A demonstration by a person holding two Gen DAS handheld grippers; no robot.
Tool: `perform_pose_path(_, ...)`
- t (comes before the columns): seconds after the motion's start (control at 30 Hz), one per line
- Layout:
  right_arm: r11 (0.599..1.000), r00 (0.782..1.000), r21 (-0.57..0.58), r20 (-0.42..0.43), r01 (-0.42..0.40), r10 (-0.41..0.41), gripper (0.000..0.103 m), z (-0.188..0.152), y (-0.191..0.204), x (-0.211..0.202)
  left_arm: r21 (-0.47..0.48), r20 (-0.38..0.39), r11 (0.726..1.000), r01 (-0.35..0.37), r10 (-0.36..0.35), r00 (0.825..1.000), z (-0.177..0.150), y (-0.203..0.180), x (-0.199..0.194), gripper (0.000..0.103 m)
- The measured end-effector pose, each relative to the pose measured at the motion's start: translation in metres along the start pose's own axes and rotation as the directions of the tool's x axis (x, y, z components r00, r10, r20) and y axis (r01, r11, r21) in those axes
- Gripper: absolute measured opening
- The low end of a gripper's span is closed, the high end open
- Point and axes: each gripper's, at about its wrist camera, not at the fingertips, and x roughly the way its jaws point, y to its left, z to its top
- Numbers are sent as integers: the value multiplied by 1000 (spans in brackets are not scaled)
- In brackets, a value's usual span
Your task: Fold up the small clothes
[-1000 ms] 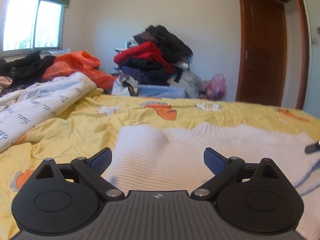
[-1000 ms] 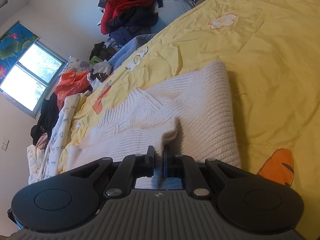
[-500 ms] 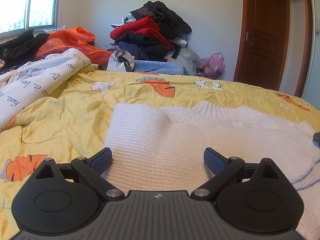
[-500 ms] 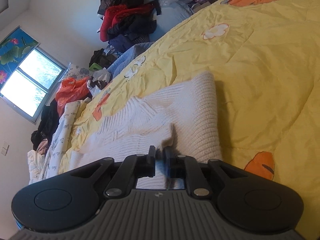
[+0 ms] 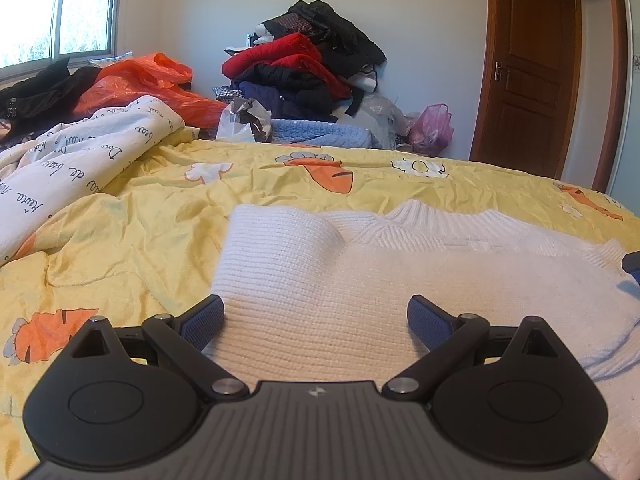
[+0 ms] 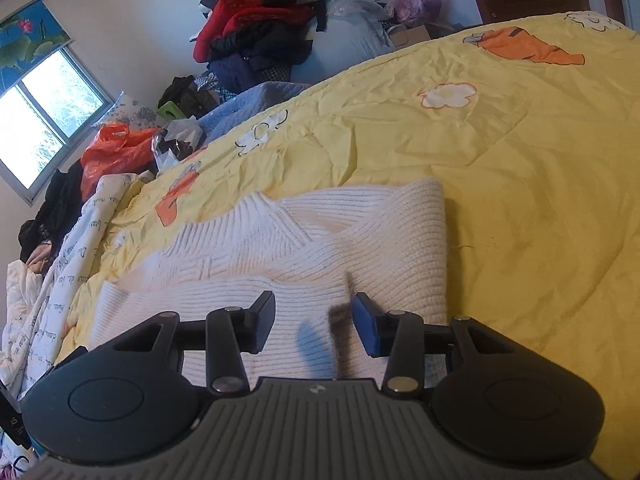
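Observation:
A white ribbed knit sweater [image 5: 360, 276] lies partly folded on the yellow carrot-print bedspread [image 5: 132, 232]. It also shows in the right wrist view [image 6: 304, 248], with a sleeve laid across its body. My left gripper [image 5: 316, 320] is open and empty, low over the sweater's near left part. My right gripper [image 6: 314, 320] is open over the sweater's near edge, with the released sleeve end lying between its fingers. A dark bit of the right gripper [image 5: 632, 262] shows at the far right of the left wrist view.
A white printed quilt [image 5: 68, 164] is bunched on the bed's left side. An orange plastic bag [image 5: 140, 80] and a tall pile of dark and red clothes [image 5: 304, 68] stand behind the bed. A brown door [image 5: 528, 68] is at the back right.
My right gripper was shut on the sweater's sleeve end and has opened, letting it drop onto the sweater. My left gripper stayed open, with its view shifting slightly.

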Motion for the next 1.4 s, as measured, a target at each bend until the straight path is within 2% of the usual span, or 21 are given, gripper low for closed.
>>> perform_pose_path(0.13,1000,999,3,-37,-20,20,48,-3,-3,4,6,-5,1000,-1,1,1000,0,-1,1,99)
perform_pose_path(0.23,995,995,-100,-92,16,-25,14,-11,11,13,16,-10,1000,-1,1,1000,1,-2,2,99)
perform_pose_path(0.27,992,995,-124,-94,20,-32,8,-12,15,13,20,-11,1000,1,0,1000,0,-3,2,99)
perform_pose_path(0.4,990,1000,-140,-15,11,-13,7,-3,21,-9,53,-24,998,32,-31,999,0,-7,2,99)
perform_pose_path(0.43,988,999,-153,-2,34,-35,6,-3,20,-12,67,-37,997,45,-43,998,0,-10,4,99)
perform_pose_path(0.5,983,994,-152,-35,98,-105,6,-5,5,-3,99,-70,994,51,-44,997,0,-16,9,99)
perform_pose_path(0.6,983,994,-156,-20,100,-104,6,-13,2,-3,97,-86,994,48,-40,996,0,-16,13,101)
perform_pose_path(0.67,977,993,-176,-12,117,-121,19,-17,8,-3,96,-90,994,48,-39,995,0,-16,13,101)
perform_pose_path(0.7,974,991,-186,-10,126,-130,21,-17,11,-3,103,-93,993,49,-39,995,1,-17,13,101)
perform_pose_path(0.77,976,991,-176,15,130,-130,31,-15,16,-10,109,-89,993,44,-35,995,6,-17,8,101)
perform_pose_path(0.83,973,985,-176,110,149,-131,32,-11,25,-25,110,-53,993,44,-38,998,13,-17,-1,101)
perform_pose_path(0.9,965,980,-222,169,141,-105,32,-10,39,-31,129,-34,991,43,-39,999,24,-21,0,101)
perform_pose_path(0.97,952,986,-284,153,113,-72,34,-10,55,-25,161,-55,987,27,-19,998,34,-30,11,101)
perform_pose_path(1.0,939,987,-324,142,118,-75,39,-10,63,-16,184,-94,983,19,-2,996,39,-35,24,101)
perform_pose_path(1.1,909,987,-387,104,154,-123,39,-13,74,14,215,-212,977,2,45,976,41,-40,62,103)
perform_pose_path(1.17,889,979,-411,56,203,-198,37,-19,69,35,135,-219,990,39,-8,976,40,-27,69,103)
perform_pose_path(1.2,877,979,-436,81,203,-187,37,-26,64,37,90,-224,994,62,-41,974,37,-18,72,103)
perform_pose_path(1.23,882,983,-434,90,184,-161,37,-29,59,35,82,-206,994,76,-58,977,32,-15,72,103)
perform_pose_path(1.33,930,992,-350,92,117,-90,33,-26,39,30,111,-176,992,60,-40,984,27,-19,68,103)
perform_pose_path(1.4,931,990,-343,110,121,-88,33,-30,40,30,119,-177,992,52,-30,984,29,-21,67,103)
